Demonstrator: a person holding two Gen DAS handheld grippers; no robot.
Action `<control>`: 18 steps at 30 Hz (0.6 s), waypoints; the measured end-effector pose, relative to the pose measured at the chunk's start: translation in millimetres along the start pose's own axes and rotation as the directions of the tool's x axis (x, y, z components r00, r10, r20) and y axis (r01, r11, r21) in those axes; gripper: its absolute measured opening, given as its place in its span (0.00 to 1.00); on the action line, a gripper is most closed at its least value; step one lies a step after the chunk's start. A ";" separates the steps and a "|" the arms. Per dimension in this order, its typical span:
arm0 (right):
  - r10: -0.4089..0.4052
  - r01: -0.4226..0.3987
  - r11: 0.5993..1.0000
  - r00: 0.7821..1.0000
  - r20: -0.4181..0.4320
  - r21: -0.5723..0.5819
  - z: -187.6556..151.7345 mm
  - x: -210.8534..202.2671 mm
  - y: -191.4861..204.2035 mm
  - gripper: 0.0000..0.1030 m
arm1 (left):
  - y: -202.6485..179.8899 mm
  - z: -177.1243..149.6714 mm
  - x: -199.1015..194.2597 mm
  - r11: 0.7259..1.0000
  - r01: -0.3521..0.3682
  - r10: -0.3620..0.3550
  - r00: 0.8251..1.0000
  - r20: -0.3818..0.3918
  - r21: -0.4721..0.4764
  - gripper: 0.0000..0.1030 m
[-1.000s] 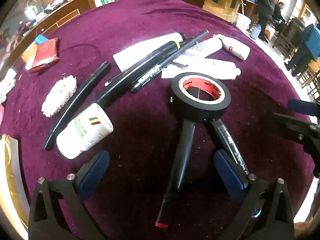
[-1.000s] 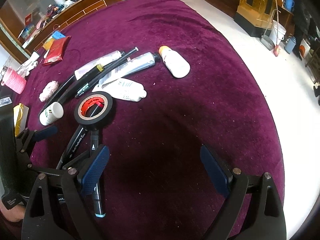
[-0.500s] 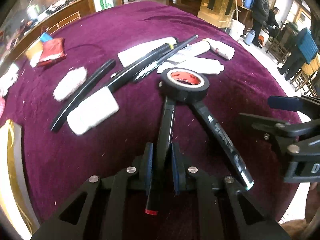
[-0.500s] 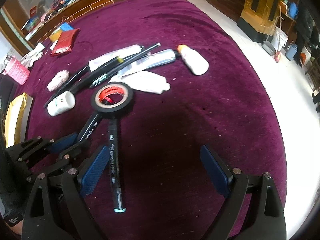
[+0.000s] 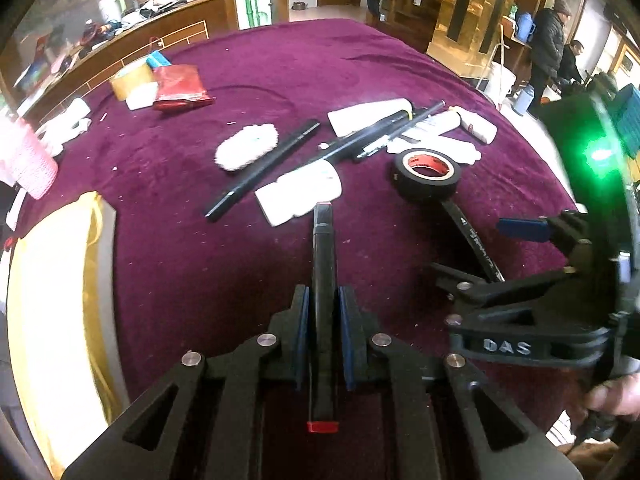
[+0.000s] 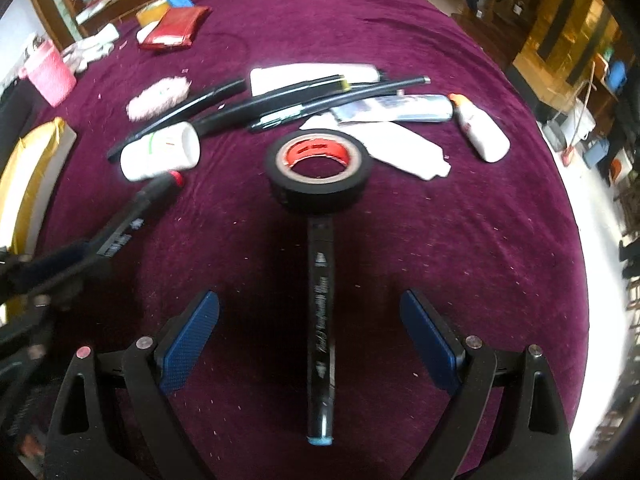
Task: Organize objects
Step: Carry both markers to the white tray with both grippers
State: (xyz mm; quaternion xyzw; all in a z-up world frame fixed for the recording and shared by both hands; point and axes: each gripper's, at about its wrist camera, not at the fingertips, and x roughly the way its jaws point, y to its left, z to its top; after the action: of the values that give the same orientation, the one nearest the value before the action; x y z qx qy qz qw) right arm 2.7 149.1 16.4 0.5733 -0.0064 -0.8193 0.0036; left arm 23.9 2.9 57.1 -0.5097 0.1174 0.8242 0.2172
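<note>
A second ago the left tool [image 5: 323,334] stood spread above two markers lying under the tape roll; it has since pressed its pads together on the red-capped marker [image 5: 323,280], which is now lifted clear of the roll and runs up the middle of the left wrist view, its far end near the white bottle [image 5: 298,196]. In the right wrist view that same marker crosses the left edge of the frame, red tip beside the bottle. The roll of black tape [image 6: 318,170] no longer has two markers under it — only the blue-capped marker [image 6: 320,332] remains, its far end tucked under the roll at frame centre. The right tool [image 6: 310,336] was off to the side of that marker before; now its blue pads stand spread on either side of it, not touching.

Counted on the purple desk [image 6: 460,260]: one tape roll; two fat markers, one held and one lying; three long black pens or sticks [image 6: 280,100] in the upper-centre heap; three white tubes [image 6: 400,148] fanned behind the roll; two white bottles, one at left and the orange-capped bottle [image 6: 482,134] at upper right; one fluffy white pad [image 6: 158,96]; one red pouch [image 6: 176,26] at upper left — and a pink cup [image 6: 50,74] at the left edge.
</note>
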 end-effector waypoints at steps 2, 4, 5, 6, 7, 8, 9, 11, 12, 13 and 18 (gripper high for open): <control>-0.002 0.002 1.000 1.000 -0.010 0.007 0.4 5.2 1.7 0.82 | 4.8 -1.7 -2.9 1.000 -0.003 0.003 1.000 0.005 -0.002 0.11; -0.027 0.027 1.000 1.000 0.004 0.006 0.2 6.3 3.9 0.77 | 10.9 -3.7 -6.0 1.000 -0.003 0.003 1.000 0.006 -0.007 0.11; -0.028 0.028 1.000 1.000 0.005 0.006 0.6 5.9 4.1 0.75 | 13.2 -4.8 -6.7 1.000 -0.003 0.003 1.000 0.006 -0.008 0.11; -0.029 0.029 1.000 1.000 0.011 0.010 0.6 4.7 4.4 0.72 | 15.9 -6.0 -7.6 1.000 -0.002 0.003 1.000 0.006 -0.010 0.11; -0.031 0.031 0.999 0.999 0.013 0.010 1.5 3.3 4.5 0.63 | 18.2 -6.8 -7.9 1.000 -0.003 0.003 1.000 0.005 -0.010 0.11; -0.032 0.032 0.999 0.999 0.015 0.011 1.7 2.0 4.7 0.50 | 20.5 -7.7 -8.5 1.000 -0.006 0.006 1.000 0.005 -0.009 0.11; -0.035 0.034 0.999 0.999 0.013 0.011 2.0 0.3 5.8 0.42 | 21.5 -8.3 -8.7 1.000 -0.007 0.007 1.000 0.005 -0.007 0.11; -0.032 0.032 0.999 0.999 0.005 0.012 2.7 -1.5 6.8 0.15 | 24.7 -9.5 -9.5 1.000 -0.006 0.006 1.000 0.005 -0.003 0.11; -0.022 0.022 1.000 1.000 -0.001 0.020 2.7 -2.5 7.3 0.15 | 26.1 -10.1 -10.6 1.000 -0.004 0.004 1.000 0.008 -0.001 0.11; -0.011 0.011 0.999 1.000 -0.003 0.031 2.1 -3.2 6.6 0.13 | 27.3 -10.7 -11.6 1.000 -0.001 0.001 1.000 0.010 0.002 0.11; 0.107 -0.104 0.985 0.994 -0.019 0.137 -8.1 -9.9 -1.7 0.13 | 40.0 -14.9 -20.7 0.999 0.032 -0.031 0.999 0.023 -0.006 0.11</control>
State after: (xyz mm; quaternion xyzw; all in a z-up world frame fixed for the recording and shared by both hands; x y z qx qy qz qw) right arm 13.7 150.9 22.9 0.5819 -0.0926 -0.8079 0.0079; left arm 24.6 -43.3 67.7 -0.5025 0.1043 0.8269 0.2300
